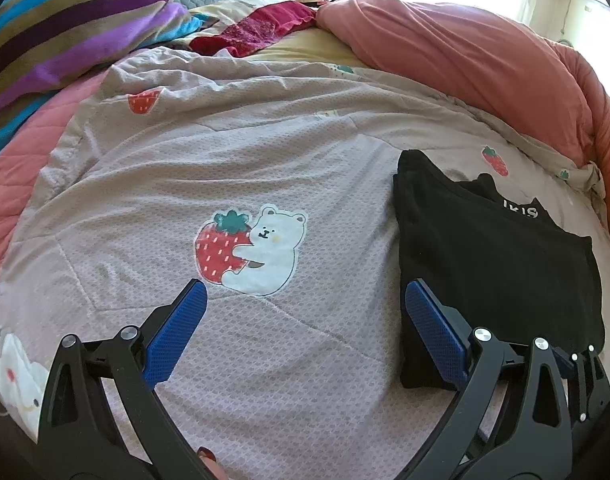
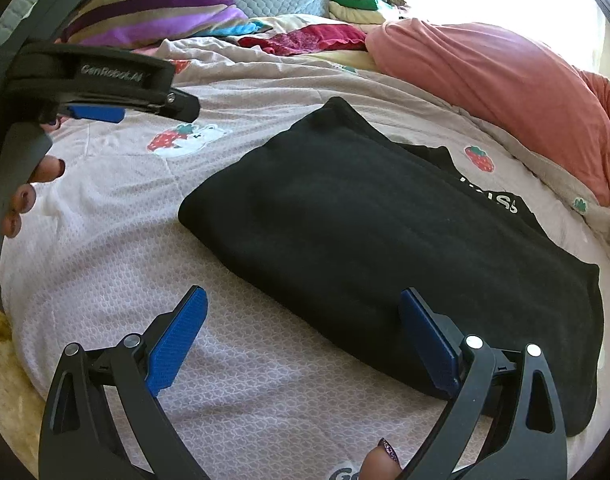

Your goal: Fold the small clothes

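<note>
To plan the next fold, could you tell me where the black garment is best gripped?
Probably the near folded edge of the black garment, approached low from the front: it lies flat on the quilt, and the open right gripper already straddles that thick edge.

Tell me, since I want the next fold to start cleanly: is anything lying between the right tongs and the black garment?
Nothing visible is in the way. The right tongs are open at the near edge of the folded black garment, with only bare strawberry-print quilt under them. The left tongs are off to the side, over the quilt.
</note>
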Motion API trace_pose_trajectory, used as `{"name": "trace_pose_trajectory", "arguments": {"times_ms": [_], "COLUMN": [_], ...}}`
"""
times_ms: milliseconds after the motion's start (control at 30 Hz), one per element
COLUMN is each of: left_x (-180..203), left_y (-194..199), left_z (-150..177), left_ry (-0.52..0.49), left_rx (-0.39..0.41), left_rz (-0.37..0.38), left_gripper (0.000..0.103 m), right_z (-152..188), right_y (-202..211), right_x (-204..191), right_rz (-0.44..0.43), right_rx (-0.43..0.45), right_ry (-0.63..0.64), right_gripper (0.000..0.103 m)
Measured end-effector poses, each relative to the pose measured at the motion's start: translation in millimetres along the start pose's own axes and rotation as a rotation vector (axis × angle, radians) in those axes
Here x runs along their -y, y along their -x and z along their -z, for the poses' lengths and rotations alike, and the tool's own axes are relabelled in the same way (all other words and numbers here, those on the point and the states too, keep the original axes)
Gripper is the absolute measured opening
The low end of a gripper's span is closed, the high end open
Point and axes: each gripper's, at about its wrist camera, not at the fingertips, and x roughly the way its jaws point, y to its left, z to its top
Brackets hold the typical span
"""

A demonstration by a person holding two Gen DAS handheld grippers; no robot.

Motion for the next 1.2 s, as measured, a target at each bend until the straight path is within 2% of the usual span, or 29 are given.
{"name": "trace_pose_trajectory", "arguments": {"times_ms": [233,433,633,967,1100,1200], "left_x": [6,13,11,4,4,8], "left_y": [-6,-16,-26,-36,-40,-44], "left_z": [-7,-19,-28,-28,-34,-43], "left_ry": [-0.012,-0.013,0.002,0.027,0.037,0.043], "left_rx": [-0.01,-0.028,-0.046,-0.072,-0.079,-0.091], "left_rz": [0.009,0.038,0.035,0.035,0.042,0.06], "left_gripper": [0.093,0.093,0.093,0.093,0.093,0.093], "right_z": [-4,-15,-20,-32,-35,-35], "right_y": [-1,-11,-30,-46,-49,-43], "right_x": [-2,-15,-34,-42,-43,-42], "right_rz": [-0.003,0.0,0.113,0.193,0.192,0.178], "right_rx": [0.011,0.014,-0.003,0.022,0.037,0.067], "right_ry": [0.008,0.082,0.189,0.248,0.253,0.247], "right_gripper": [0.096,0.096,0.096,0.095,0.089,0.073]}}
